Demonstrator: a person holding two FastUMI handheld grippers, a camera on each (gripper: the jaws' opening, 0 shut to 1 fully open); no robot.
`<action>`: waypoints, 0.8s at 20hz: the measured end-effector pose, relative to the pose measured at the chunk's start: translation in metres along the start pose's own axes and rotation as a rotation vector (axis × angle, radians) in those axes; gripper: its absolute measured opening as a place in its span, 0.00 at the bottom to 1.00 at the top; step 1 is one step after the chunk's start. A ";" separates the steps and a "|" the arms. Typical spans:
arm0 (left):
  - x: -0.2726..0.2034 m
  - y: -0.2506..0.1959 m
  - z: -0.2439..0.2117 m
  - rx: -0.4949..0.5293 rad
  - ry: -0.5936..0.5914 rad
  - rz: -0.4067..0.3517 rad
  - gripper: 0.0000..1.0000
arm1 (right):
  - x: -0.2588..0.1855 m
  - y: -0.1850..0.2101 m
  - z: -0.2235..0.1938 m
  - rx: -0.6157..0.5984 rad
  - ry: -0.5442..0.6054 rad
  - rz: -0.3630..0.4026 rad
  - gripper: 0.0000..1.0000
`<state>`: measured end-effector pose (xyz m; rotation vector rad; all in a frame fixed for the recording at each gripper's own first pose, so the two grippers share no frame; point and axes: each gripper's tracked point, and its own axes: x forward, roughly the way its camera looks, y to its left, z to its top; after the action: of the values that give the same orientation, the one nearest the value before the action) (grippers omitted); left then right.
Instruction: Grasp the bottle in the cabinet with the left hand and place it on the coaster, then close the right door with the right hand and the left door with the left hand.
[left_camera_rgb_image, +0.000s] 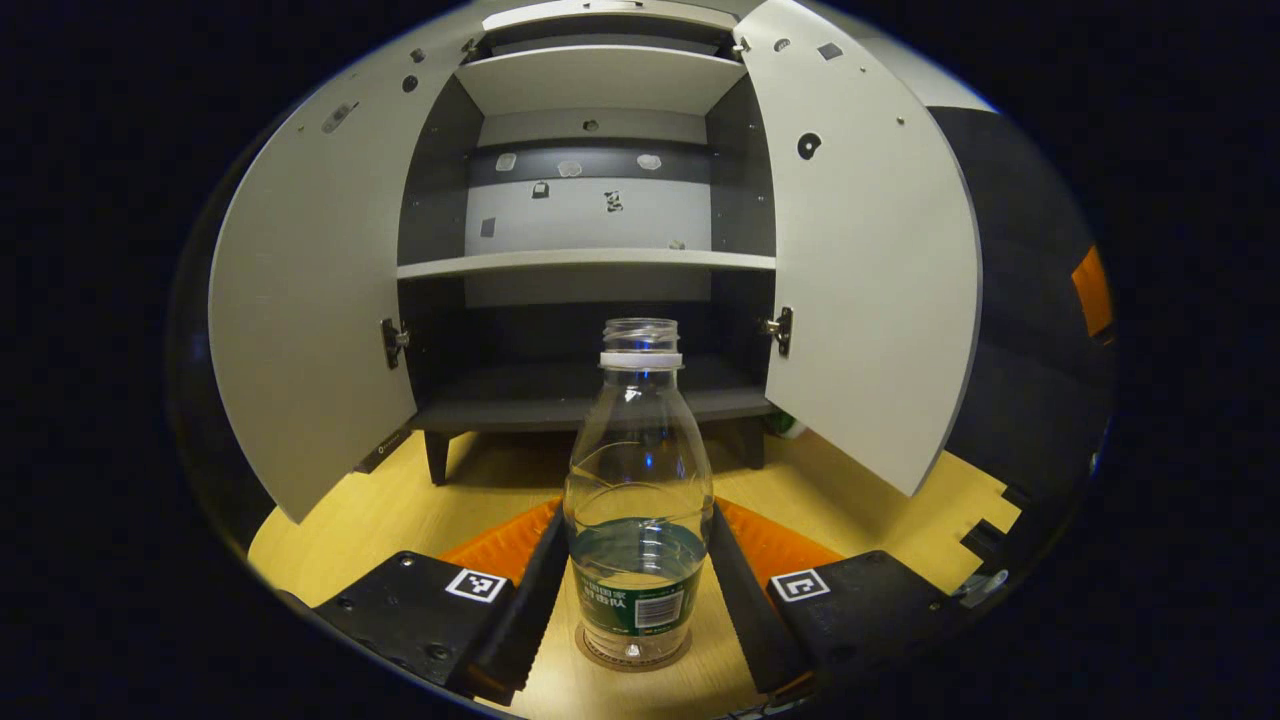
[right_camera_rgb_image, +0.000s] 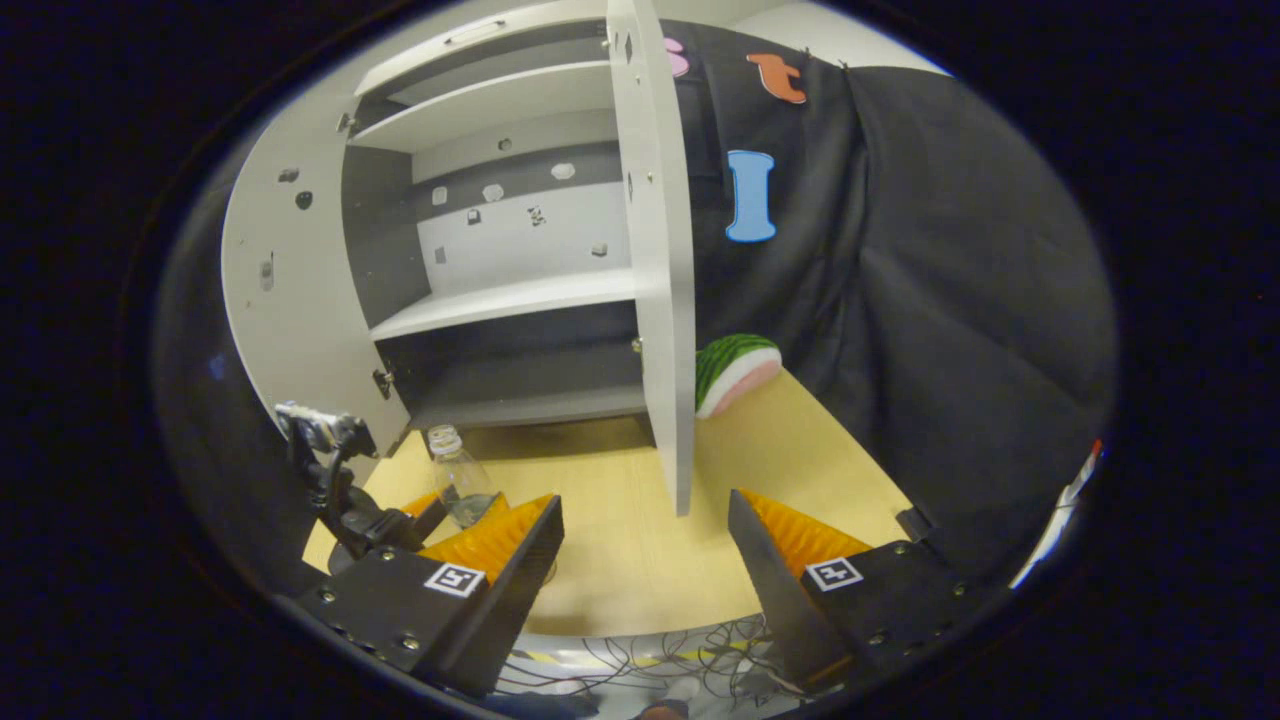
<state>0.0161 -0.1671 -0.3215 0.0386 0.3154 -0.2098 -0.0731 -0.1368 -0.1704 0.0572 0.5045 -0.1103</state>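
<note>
Jaws of the left gripper (left_camera_rgb_image: 640, 590) flank the bottle (left_camera_rgb_image: 638, 500), which stands upright on the coaster (left_camera_rgb_image: 632, 656); contact with its sides is unclear. Right gripper (right_camera_rgb_image: 645, 560) gapes wide over the wooden table (right_camera_rgb_image: 620, 560) — its view adds a watermelon slice (right_camera_rgb_image: 735, 372) behind the right door (right_camera_rgb_image: 660, 250). Both cabinet (left_camera_rgb_image: 590, 260) doors stand open.

Free room and obstacles. The cabinet (left_camera_rgb_image: 590, 262) stands with both doors swung outward; the left door (left_camera_rgb_image: 310, 300) and the right door (left_camera_rgb_image: 870, 290) flank an unobstructed way onto the shelves. The bottle (left_camera_rgb_image: 638, 500) stands upright on the coaster (left_camera_rgb_image: 632, 655), directly before the opening, between the fingers of the left hand-held gripper (left_camera_rgb_image: 638, 590). Ahead of the right hand-held gripper (right_camera_rgb_image: 645, 560), bare surface (right_camera_rgb_image: 620, 570) runs to the right door's edge; a watermelon slice (right_camera_rgb_image: 735, 372) lies beyond the door.
</note>
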 end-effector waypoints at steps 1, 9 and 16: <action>0.003 -0.002 -0.005 0.001 -0.001 -0.009 0.81 | 0.001 0.000 -0.003 0.003 0.014 0.000 1.00; 0.015 0.000 -0.029 -0.003 0.015 0.002 0.82 | 0.004 -0.006 -0.010 0.006 0.051 0.011 1.00; 0.003 0.004 -0.032 0.073 -0.007 0.007 0.82 | 0.007 -0.004 -0.023 0.017 0.089 0.028 1.00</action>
<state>0.0101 -0.1616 -0.3526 0.1112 0.3002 -0.2147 -0.0788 -0.1396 -0.1936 0.0856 0.5915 -0.0851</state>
